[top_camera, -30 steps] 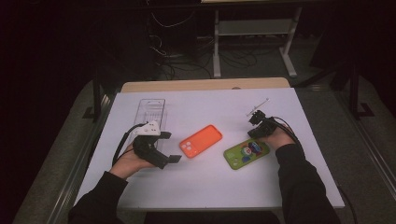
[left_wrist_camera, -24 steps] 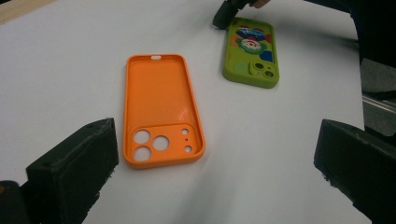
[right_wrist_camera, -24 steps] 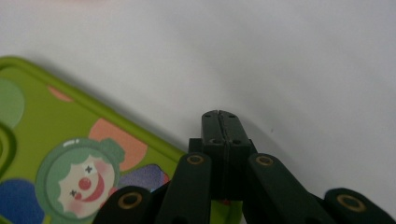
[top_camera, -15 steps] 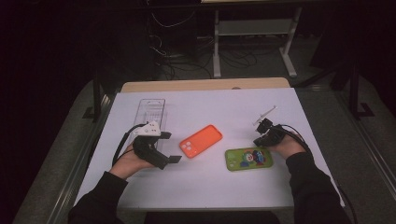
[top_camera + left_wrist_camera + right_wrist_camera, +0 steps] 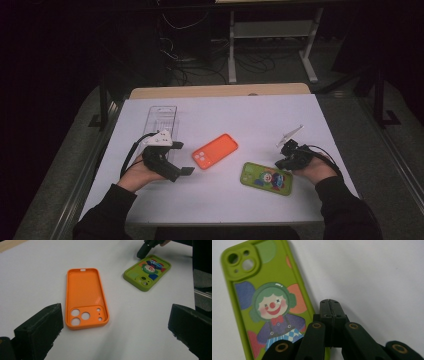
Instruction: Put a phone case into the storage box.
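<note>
Jaws of the right gripper [image 5: 281, 161] were pressed fully together with nothing between them, as the right gripper view showed clearly. Their closed tip stood at the right long edge of the green phone case [image 5: 263, 302], and whether it touched that edge I could not tell. This case, printed with a clown figure, lay flat on the white table surface [image 5: 240, 120], in front of the person's right hand [image 5: 312, 169].

The left gripper [image 5: 181, 158] rested on the same surface with its two jaws wide apart and nothing held between them. It pointed toward the orange phone case [image 5: 85, 298], which lay near it with the hollow inside facing up, apart from both jaws. The green case lay well apart from the orange one, farther to the right.

A clear plastic tray [image 5: 162, 118] lay behind the left gripper. Beyond the far table edge the room was dark, with cables on the floor [image 5: 200, 60] and a light metal frame [image 5: 270, 35].
</note>
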